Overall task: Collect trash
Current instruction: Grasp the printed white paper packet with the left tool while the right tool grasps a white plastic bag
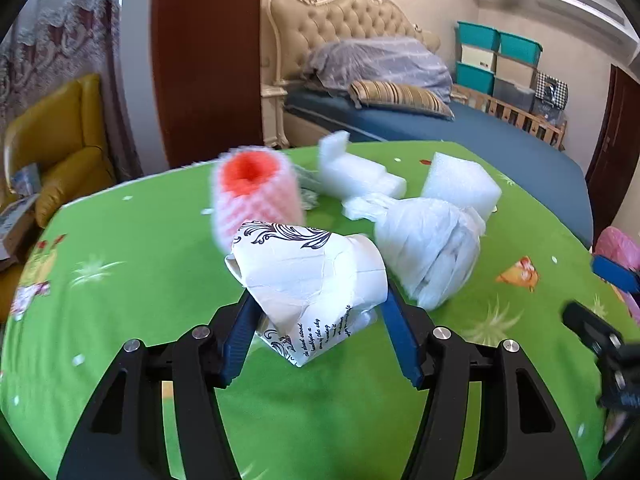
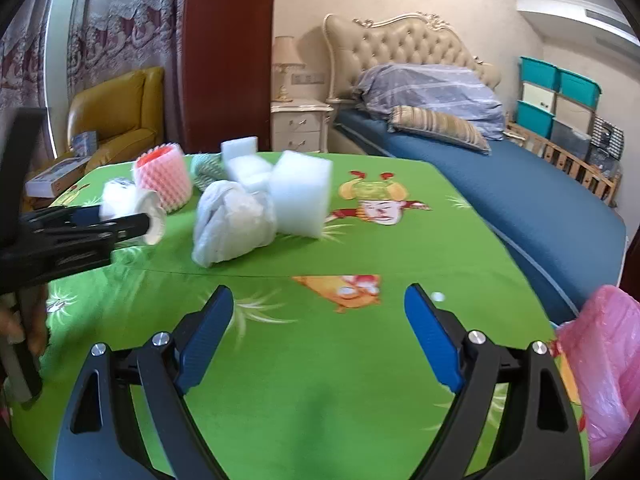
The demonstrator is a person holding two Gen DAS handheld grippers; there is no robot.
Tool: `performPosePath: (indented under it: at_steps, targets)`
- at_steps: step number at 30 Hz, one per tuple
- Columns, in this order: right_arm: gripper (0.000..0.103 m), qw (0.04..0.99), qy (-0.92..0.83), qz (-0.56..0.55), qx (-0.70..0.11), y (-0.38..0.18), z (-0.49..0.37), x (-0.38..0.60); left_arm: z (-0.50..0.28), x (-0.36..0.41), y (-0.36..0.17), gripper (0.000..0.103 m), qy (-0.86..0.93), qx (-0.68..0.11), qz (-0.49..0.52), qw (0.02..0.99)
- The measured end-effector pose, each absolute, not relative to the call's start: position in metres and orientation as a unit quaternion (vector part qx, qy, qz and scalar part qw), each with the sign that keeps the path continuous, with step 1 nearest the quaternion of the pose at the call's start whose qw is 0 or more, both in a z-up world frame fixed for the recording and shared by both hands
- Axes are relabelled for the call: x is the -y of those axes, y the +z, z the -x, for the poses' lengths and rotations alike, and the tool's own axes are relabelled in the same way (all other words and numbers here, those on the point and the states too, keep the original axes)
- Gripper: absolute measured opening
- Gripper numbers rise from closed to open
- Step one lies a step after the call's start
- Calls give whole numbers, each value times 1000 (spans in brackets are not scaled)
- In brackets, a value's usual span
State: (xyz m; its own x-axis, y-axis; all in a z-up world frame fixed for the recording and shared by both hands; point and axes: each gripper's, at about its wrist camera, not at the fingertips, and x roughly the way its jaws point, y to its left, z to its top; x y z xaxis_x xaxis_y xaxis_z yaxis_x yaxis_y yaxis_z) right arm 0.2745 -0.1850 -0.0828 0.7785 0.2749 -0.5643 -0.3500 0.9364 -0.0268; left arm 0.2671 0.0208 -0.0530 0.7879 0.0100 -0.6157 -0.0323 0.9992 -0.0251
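My left gripper is shut on a crumpled white paper cup with dark print, held over the green tablecloth; the cup also shows in the right wrist view. Behind it lie a pink foam net sleeve, a wadded white plastic bag and white foam blocks. My right gripper is open and empty above the cloth, nearer than the white bag and a foam block. A pink trash bag hangs at the table's right edge.
A green-striped foam net lies behind the bag. A blue bed stands to the right. A yellow armchair and a nightstand stand behind the table. The right gripper shows at the right edge of the left wrist view.
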Motion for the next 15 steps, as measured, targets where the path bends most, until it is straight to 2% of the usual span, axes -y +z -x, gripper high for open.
performPosePath:
  at_steps: [9,15]
  targets:
    - [85,926,192,45,-323,-85,-310,134,-234,-62,-38,58,78,-273,1,959]
    - [85,920,191,75,-333,-87,-328,89,-225,-87,-39,58,79,-250,50,964]
